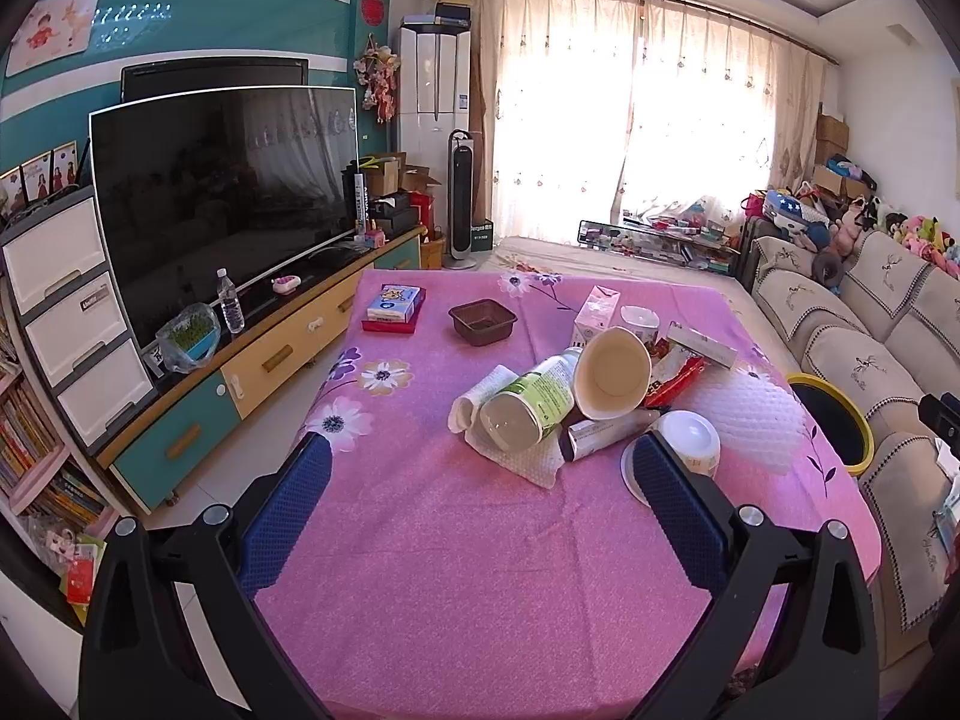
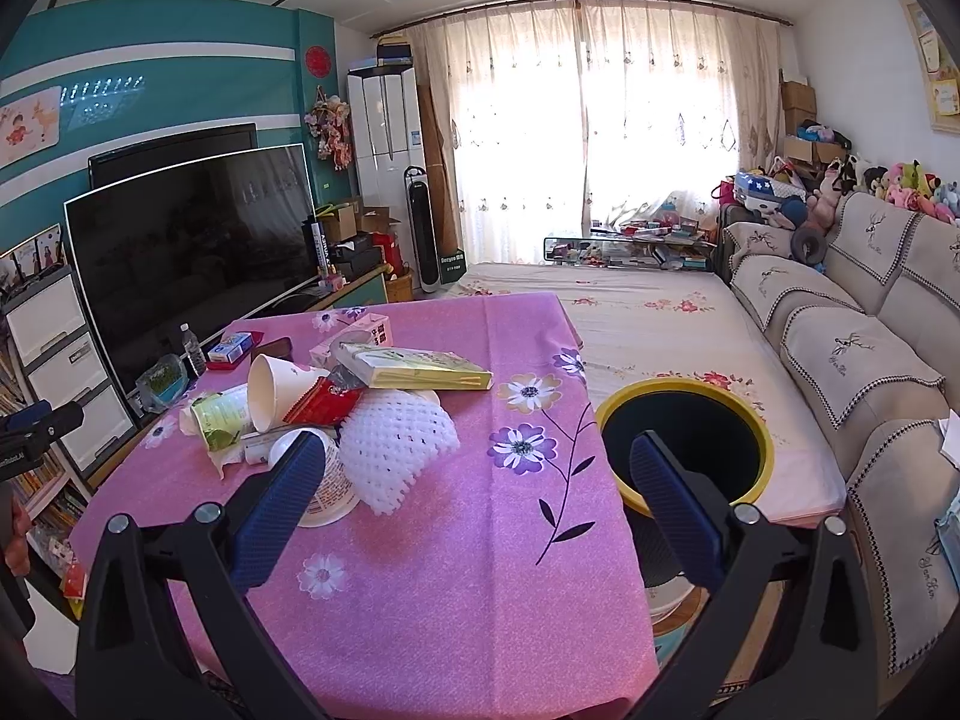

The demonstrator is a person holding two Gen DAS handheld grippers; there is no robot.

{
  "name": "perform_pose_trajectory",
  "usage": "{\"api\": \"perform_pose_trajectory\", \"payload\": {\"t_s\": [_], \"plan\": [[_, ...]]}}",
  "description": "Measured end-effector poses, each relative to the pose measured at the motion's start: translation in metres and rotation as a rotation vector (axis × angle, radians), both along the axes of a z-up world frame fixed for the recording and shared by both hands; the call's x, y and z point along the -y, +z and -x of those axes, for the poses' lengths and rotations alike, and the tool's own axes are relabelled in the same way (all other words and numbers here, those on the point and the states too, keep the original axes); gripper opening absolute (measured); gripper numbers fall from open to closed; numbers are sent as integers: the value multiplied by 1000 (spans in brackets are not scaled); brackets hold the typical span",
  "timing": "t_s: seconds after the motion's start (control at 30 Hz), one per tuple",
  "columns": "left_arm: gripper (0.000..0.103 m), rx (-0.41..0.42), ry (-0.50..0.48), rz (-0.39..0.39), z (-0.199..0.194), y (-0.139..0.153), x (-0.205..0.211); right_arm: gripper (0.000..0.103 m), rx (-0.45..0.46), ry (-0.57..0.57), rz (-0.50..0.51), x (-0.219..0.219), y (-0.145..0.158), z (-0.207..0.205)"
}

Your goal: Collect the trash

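Left claw (image 1: 483,456) agape, right claw (image 2: 477,456) likewise

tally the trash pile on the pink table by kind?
Cups/tubs: 3 (paper cup, white tub, far cup)
Bottles: 1 (green-label bottle)
Boxes: 3 (pink carton, flat box, small box)
Wrappers/foam/paper: 3 (red wrapper, foam net, paper towel)
Total: 10

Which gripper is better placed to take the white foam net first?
Right, probably. The right gripper is open, the white foam net lies just ahead, and the yellow-rimmed bin is beside it. The left gripper faces the green-labelled can.
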State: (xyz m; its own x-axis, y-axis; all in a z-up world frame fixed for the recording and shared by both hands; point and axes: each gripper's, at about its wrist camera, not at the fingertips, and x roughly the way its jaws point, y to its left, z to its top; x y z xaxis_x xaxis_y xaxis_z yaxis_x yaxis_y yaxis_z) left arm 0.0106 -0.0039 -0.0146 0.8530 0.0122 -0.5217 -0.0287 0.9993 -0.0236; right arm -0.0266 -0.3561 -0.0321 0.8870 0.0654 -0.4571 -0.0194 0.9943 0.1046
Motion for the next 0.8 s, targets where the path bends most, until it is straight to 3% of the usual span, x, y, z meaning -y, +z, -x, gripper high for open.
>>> {"api": "perform_pose_trajectory", "payload": {"t_s": [0.8], "plan": [[99, -7, -6, -5, -1, -2, 2, 97, -3, -1, -4, 1, -2, -2]]}}
